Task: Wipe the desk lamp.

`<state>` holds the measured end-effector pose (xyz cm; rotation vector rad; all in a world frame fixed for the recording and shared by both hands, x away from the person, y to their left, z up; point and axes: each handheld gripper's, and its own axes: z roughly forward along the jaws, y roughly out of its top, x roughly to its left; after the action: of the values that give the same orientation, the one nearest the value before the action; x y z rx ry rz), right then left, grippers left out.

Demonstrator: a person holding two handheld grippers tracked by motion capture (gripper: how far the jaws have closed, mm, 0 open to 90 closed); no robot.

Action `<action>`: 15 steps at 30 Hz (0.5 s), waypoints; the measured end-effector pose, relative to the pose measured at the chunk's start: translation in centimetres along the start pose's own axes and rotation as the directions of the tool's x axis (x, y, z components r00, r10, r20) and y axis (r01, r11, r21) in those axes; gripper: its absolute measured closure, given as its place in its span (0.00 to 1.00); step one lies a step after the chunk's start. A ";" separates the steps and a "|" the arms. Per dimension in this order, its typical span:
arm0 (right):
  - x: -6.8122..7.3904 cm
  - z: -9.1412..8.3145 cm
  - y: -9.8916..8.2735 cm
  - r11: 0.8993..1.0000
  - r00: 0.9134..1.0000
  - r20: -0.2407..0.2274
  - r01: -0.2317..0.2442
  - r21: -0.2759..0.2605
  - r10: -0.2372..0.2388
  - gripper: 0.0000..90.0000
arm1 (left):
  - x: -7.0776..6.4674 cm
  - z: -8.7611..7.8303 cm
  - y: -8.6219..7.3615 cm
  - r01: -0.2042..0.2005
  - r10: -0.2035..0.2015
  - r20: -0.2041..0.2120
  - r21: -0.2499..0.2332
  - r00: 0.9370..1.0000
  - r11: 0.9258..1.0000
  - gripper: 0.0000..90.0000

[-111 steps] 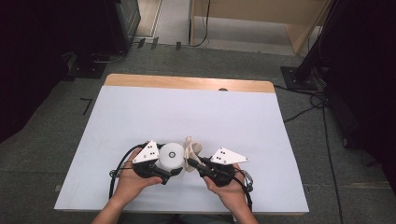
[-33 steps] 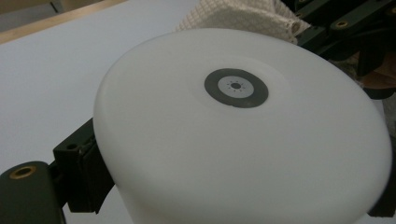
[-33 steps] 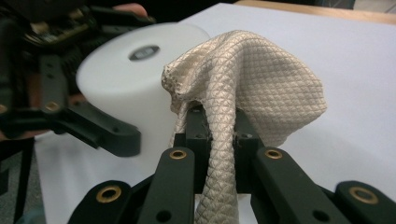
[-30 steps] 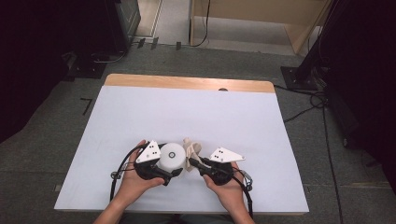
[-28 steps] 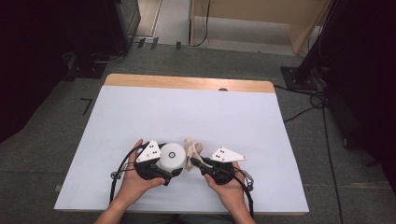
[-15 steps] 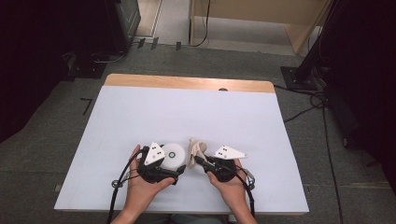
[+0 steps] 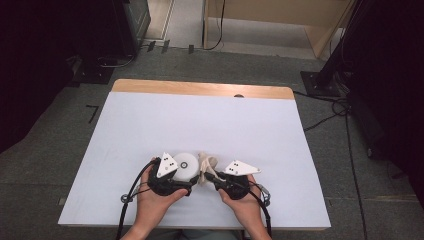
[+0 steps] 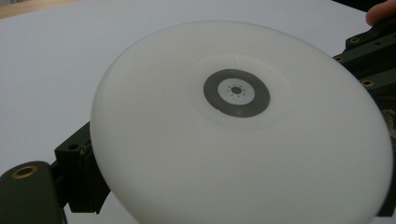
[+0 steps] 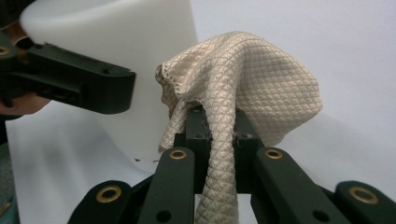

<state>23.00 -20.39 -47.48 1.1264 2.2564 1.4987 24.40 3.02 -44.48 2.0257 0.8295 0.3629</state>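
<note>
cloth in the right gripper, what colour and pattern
Beige cloth with a quilted diamond weave; the right gripper view shows it best.

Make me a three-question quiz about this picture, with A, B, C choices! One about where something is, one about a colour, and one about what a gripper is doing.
1. Where is the cloth?
A. beside the bowl, on its right
B. at the table's far edge
C. on the floor

2. What colour is the bowl?
A. red
B. white
C. green

3. What is the right gripper doing?
A. hanging open over bare table
B. pinching the cloth
C. gripping a cable

Answers:
1. A, since the high view shows the cloth right next to the bowl, between both grippers.
2. B, since the left gripper view shows a white bowl with a grey ring at its middle.
3. B, since the right gripper view shows the cloth squeezed between the shut jaws.
</note>
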 end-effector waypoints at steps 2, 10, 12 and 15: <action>0.2 -0.1 0.1 1.000 1.000 -0.002 0.006 -0.003 -0.006 0.91 | 0.4 0.0 0.1 -0.026 0.026 0.033 0.004 0.999 1.000 0.09; 0.7 0.3 0.0 1.000 0.999 -0.035 0.022 -0.015 -0.023 0.91 | 1.8 0.3 0.1 -0.111 0.112 0.147 -0.015 0.983 0.994 0.09; 0.8 0.2 -0.1 1.000 0.999 -0.039 0.024 -0.020 -0.024 0.92 | 2.0 0.3 0.1 -0.141 0.142 0.165 -0.018 0.976 0.990 0.09; 0.8 0.1 -0.2 1.000 0.999 -0.043 0.021 -0.020 -0.022 0.92 | 2.2 0.3 -0.1 -0.155 0.159 0.194 -0.036 0.968 0.987 0.09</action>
<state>22.46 -19.82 -47.52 1.0708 2.2700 1.5480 26.17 4.35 -44.84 2.0751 0.5444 0.2533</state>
